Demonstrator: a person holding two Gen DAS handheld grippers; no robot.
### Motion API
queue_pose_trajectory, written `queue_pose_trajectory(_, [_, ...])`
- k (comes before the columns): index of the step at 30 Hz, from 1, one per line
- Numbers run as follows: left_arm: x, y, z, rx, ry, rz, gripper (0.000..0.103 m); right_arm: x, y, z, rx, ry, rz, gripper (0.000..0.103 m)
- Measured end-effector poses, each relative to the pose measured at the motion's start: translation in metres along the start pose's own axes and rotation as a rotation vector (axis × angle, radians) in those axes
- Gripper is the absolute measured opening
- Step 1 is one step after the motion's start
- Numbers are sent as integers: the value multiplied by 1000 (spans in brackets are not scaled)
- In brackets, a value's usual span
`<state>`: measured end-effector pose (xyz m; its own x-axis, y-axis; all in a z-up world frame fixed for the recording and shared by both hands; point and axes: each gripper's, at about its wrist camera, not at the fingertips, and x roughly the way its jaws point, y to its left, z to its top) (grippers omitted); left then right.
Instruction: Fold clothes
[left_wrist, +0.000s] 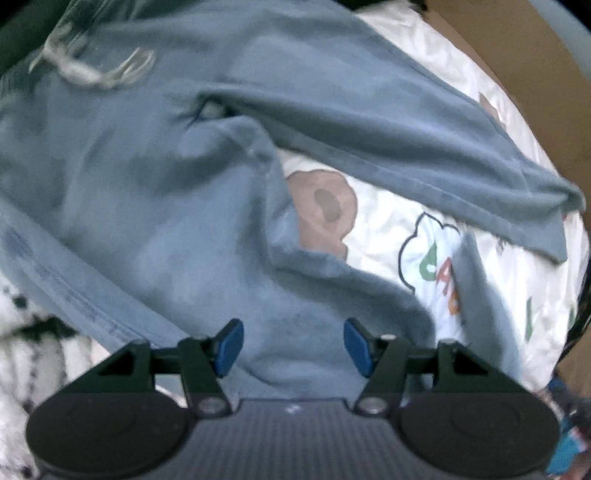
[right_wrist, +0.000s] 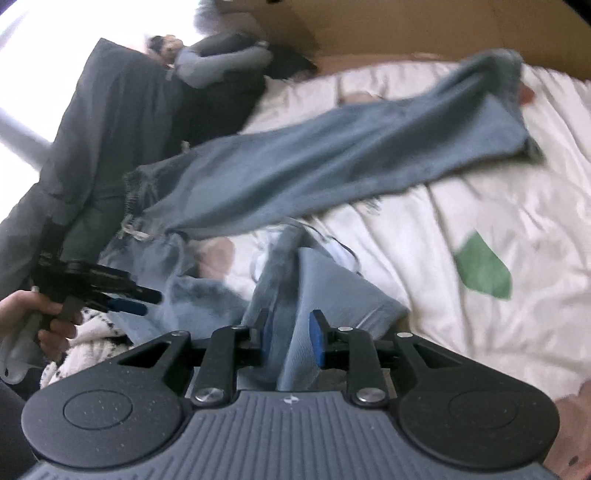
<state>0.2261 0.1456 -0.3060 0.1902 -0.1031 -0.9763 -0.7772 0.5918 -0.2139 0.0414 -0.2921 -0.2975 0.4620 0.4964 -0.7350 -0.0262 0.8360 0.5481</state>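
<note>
Blue sweatpants (left_wrist: 147, 184) lie rumpled on a white bedsheet with cartoon prints (left_wrist: 388, 229), a whitish drawstring (left_wrist: 92, 74) at the waist. My left gripper (left_wrist: 293, 347) hovers open just over the blue cloth with nothing pinched. In the right wrist view one leg (right_wrist: 332, 155) stretches across the sheet (right_wrist: 480, 203) and the other bends back toward me. A narrow fold of that leg runs up between the pads of my right gripper (right_wrist: 290, 338); the jaws stand slightly apart and the fold looks loose against the right pad. A hand (right_wrist: 22, 314) holds the left gripper (right_wrist: 140, 301) at the waistband.
Dark grey garments (right_wrist: 110, 129) are heaped along the far left of the bed. A white knit with black specks (right_wrist: 92, 332) lies under the waist end. A brown board (right_wrist: 369, 29) runs behind the bed. A green print (right_wrist: 484, 269) marks the sheet at right.
</note>
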Motion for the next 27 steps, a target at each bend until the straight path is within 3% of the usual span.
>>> queue_pose_trajectory(8, [3, 29, -7, -25, 16, 67, 64, 2, -40, -32, 123, -80, 7, 25])
queue_pose_trajectory(11, [3, 46, -15, -49, 15, 89, 64, 10, -49, -34, 137, -97, 1, 36])
queue_pose_trajectory(14, [4, 62, -24, -77, 23, 105, 64, 27, -53, -25, 106, -89, -40, 46])
queue_pose_trajectory(17, [5, 74, -33, -111, 29, 123, 64, 47, -58, -12, 86, -54, -77, 46])
queue_pose_trajectory(23, [6, 92, -45, -164, 39, 115, 66, 69, -50, 17, -5, -49, -48, 46])
queue_pose_trajectory(27, [8, 97, -49, -184, 46, 115, 68, 98, -35, 39, -105, 2, -29, 46])
